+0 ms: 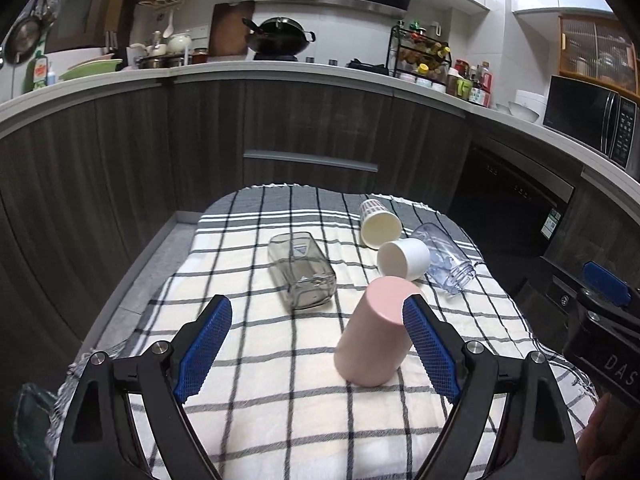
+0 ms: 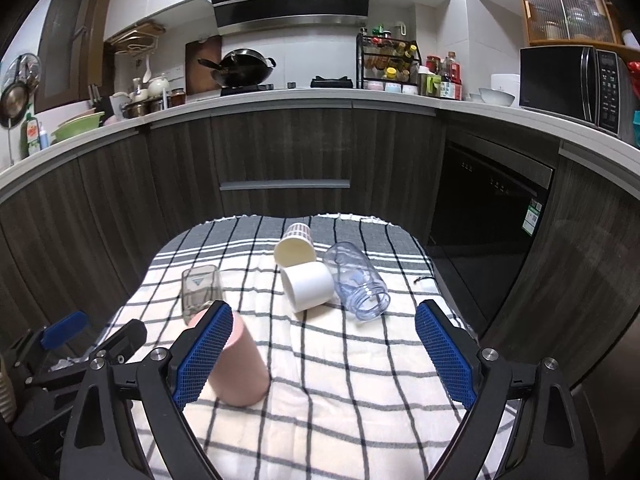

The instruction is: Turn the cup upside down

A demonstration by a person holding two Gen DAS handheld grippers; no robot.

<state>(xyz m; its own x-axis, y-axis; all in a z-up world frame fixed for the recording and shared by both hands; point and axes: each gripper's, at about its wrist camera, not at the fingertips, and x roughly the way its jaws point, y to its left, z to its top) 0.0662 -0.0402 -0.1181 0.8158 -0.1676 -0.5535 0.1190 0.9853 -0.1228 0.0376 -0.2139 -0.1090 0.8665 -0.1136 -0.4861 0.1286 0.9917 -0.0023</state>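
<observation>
The pink cup (image 1: pixel 374 332) is seen standing mouth-down on the checked cloth (image 1: pixel 280 400), its closed base uppermost, near the front of the table; the flip is judged to be already done for this one. The left gripper (image 1: pixel 318 344) is held wide open, nothing between its blue pads (image 1: pixel 204 348); the cup is found just beside its right pad, though contact cannot be confirmed. The right gripper (image 2: pixel 324 354) is likewise spread open and empty, the pink cup lying partly hidden behind its left pad.

Further back, four vessels are left on their sides: a square glass jar (image 1: pixel 302 270), a white cup (image 1: pixel 402 258), a striped paper cup (image 1: pixel 378 222) and a clear plastic bottle (image 1: pixel 446 260) (the last three are crowded together, probably touching). The white cup is judged the likeliest next candidate; its mouth is turned toward the cameras, so a grasp across its wall would be needed before it could be upended.
</observation>
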